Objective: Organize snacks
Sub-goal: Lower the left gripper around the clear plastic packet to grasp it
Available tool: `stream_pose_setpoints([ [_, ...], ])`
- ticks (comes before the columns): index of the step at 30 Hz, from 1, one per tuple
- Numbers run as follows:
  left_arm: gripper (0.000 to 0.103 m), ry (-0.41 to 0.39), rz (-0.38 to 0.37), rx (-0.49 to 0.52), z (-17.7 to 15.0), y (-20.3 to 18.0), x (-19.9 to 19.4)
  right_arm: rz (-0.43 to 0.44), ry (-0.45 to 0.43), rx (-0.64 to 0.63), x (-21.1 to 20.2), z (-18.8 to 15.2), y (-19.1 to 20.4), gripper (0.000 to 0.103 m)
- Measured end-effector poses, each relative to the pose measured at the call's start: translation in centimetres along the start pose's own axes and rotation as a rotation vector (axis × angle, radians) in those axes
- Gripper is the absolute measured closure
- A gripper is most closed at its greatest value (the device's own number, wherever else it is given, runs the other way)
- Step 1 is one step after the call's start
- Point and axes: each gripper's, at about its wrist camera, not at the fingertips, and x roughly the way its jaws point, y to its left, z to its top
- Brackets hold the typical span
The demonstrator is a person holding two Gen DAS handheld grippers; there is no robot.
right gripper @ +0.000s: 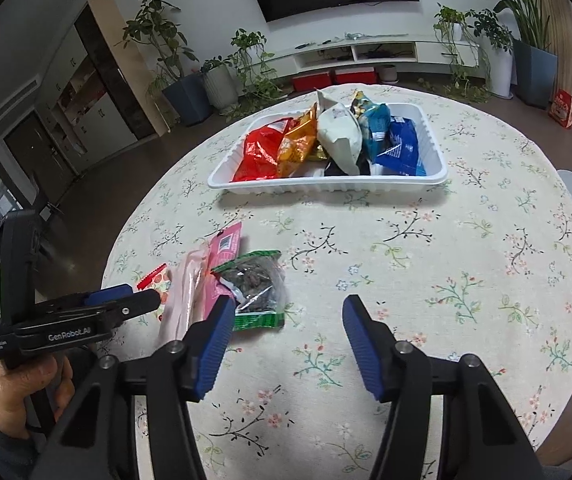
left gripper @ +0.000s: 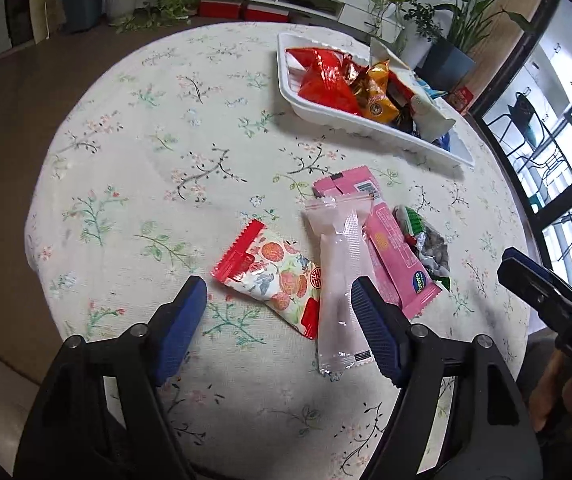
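Near the middle of the left wrist view, four loose snack packets are lying on the floral cloth of the round counter (left gripper: 134,128): a crinkly red-and-white packet (left gripper: 276,276), a smooth pale pink sachet (left gripper: 336,276), a flat bright pink bar wrapper (left gripper: 382,236) and a clear bag of dark nuts (left gripper: 430,244) with green edges. Toward the upper right, a ribbed white plastic tray (left gripper: 286,80) is holding shiny foil bags. Both the left gripper (left gripper: 280,308) and the right gripper (right gripper: 288,320) are standing spread, pinching nothing.
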Motion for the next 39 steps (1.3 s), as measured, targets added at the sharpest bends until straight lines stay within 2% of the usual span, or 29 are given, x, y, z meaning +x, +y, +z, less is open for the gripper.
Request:
stream_pose_setpoints([
  [3,0.030,0.006,-0.005,-0.005,-0.1,-0.5,0.4,-0.002,0.005,-0.015,0.3,0.0,0.4,0.043],
  [7,0.030,-0.013,-0.013,0.064,-0.1,-2.3,0.1,-0.022,0.001,-0.023,0.5,0.0,0.2,0.043],
  [8,0.033,-0.010,-0.013,0.074,-0.1,-2.6,0.2,-0.022,0.001,-0.018,0.5,0.1,0.1,0.043],
  [10,0.046,-0.010,-0.009,0.087,-0.1,-2.9,0.2,-0.022,0.001,-0.014,0.6,0.1,-0.1,0.043],
  [12,0.049,-0.012,-0.007,0.106,0.0,-3.3,0.1,-0.023,0.001,-0.015,0.6,0.1,-0.1,0.043],
  [18,0.049,-0.060,0.067,0.124,0.1,-3.5,-1.4,-0.017,0.003,-0.016,0.6,-0.1,-0.3,0.043],
  [20,0.049,-0.070,0.066,0.133,0.0,-3.5,-2.0,-0.018,-0.002,-0.016,0.6,-0.1,-0.3,0.043],
  [24,0.049,-0.012,0.022,0.171,-0.4,-4.9,-0.5,-0.011,0.004,-0.008,0.9,-0.2,-0.4,0.045],
  [27,0.064,0.026,0.005,0.185,-0.7,-5.5,1.1,-0.011,0.006,-0.018,0.9,-0.3,-0.3,0.046],
  [33,0.065,0.042,0.009,0.185,-0.2,-5.8,2.3,-0.007,0.002,-0.004,0.9,-0.2,-0.8,0.046],
  [39,0.067,0.062,0.027,0.228,0.7,-6.4,3.6,-0.009,0.010,-0.009,1.1,-0.4,-0.8,0.046],
])
